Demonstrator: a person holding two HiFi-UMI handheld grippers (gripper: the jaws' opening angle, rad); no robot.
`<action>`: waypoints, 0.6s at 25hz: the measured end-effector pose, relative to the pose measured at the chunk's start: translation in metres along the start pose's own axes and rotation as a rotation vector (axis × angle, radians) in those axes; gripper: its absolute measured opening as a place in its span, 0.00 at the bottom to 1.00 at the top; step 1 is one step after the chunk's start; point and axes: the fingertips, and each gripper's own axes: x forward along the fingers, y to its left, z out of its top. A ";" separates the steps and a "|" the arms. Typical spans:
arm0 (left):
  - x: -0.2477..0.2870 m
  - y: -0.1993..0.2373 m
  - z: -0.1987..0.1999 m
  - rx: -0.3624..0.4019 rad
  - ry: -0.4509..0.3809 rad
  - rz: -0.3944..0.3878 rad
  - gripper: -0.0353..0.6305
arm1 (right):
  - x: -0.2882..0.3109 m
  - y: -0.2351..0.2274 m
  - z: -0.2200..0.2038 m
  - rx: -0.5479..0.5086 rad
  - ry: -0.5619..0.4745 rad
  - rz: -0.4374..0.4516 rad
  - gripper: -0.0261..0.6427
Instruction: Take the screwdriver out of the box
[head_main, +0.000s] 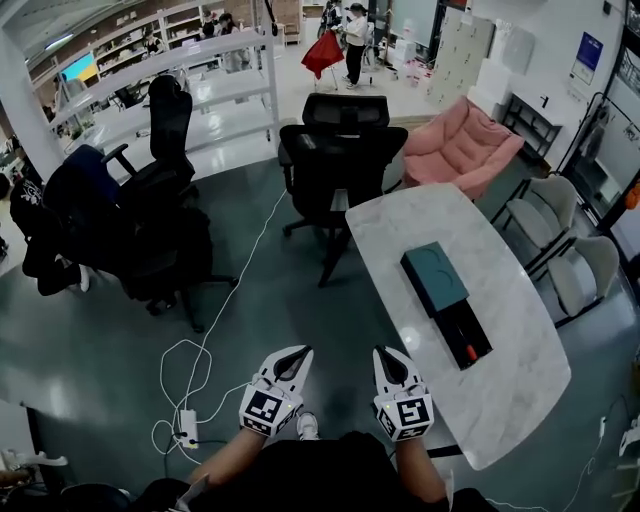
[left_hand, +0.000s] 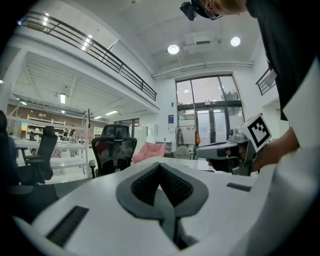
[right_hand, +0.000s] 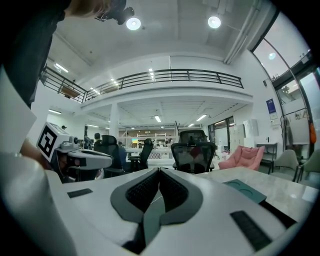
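On the desk (head_main: 520, 390), far and right of both claws, the open box (head_main: 462, 335) runs far-left to near-right with what we take for the orange-handled screwdriver (head_main: 468, 350) inside; our nearer right claw (head_main: 384, 352) and left claw (head_main: 300, 353) are pinched together, empty, and only the right gripper view catches the teal lid (right_hand: 245, 190).

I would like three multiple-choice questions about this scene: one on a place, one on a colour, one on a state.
1. The box lies: A on the floor; B on the table; C on a chair.
2. Its lid is: A red; B yellow; C teal.
3. The left hand-held gripper and right hand-held gripper are: A shut and empty; B open; C shut on the lid.
Key: 1 B, it rests on the tabletop; 2 C, teal in the head view; 3 A, jaws together, nothing between.
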 end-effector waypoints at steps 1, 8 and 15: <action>0.003 0.003 -0.001 0.001 -0.001 -0.009 0.06 | 0.001 -0.002 -0.001 -0.002 0.003 -0.011 0.08; 0.044 0.001 0.000 -0.016 -0.012 -0.098 0.06 | 0.006 -0.032 -0.019 0.009 0.047 -0.096 0.08; 0.107 -0.002 0.009 -0.006 -0.004 -0.158 0.06 | 0.022 -0.086 -0.014 0.013 0.044 -0.143 0.08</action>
